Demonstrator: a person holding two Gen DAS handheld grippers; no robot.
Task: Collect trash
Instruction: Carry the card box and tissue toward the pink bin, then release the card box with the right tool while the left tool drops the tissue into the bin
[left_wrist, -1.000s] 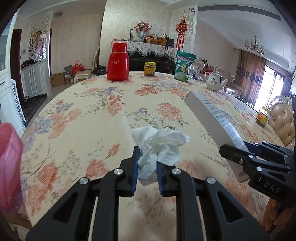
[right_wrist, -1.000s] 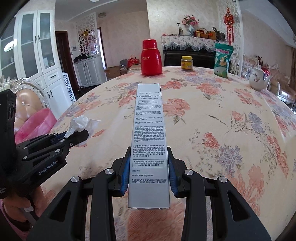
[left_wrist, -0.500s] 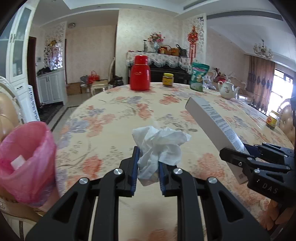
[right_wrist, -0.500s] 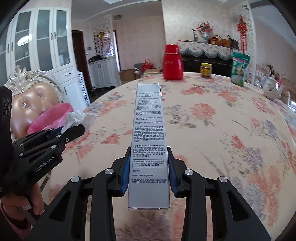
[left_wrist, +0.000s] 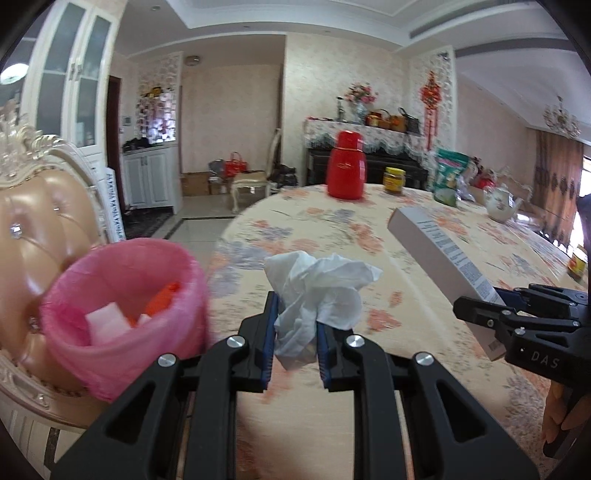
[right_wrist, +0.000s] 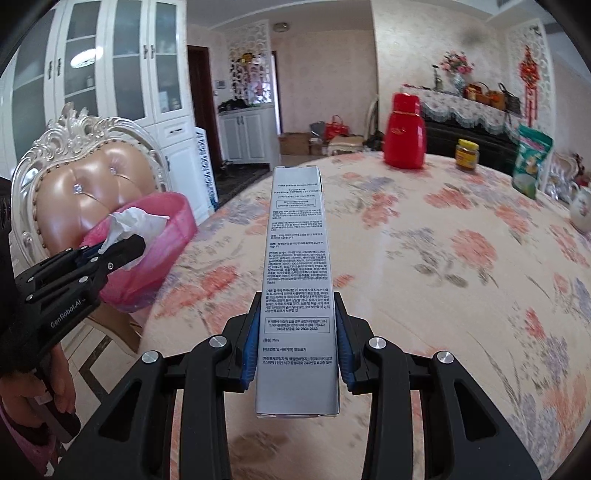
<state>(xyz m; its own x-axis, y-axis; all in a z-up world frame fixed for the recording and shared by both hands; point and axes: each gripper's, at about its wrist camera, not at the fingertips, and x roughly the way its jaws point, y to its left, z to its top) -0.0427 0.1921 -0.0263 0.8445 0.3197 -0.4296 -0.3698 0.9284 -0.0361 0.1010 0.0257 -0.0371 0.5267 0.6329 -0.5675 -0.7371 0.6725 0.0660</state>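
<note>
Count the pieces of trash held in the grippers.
2: a crumpled tissue in the left gripper, and a long grey box in the right gripper.

"DAS" is lettered on the right hand-held gripper (left_wrist: 476, 308); "GenRobot.AI" runs along the left hand-held gripper (right_wrist: 122, 247). The grey carton (right_wrist: 297, 295) reads "PEPTIDE EYE CREAM" above dense Korean print and "02-2604-2643".
</note>
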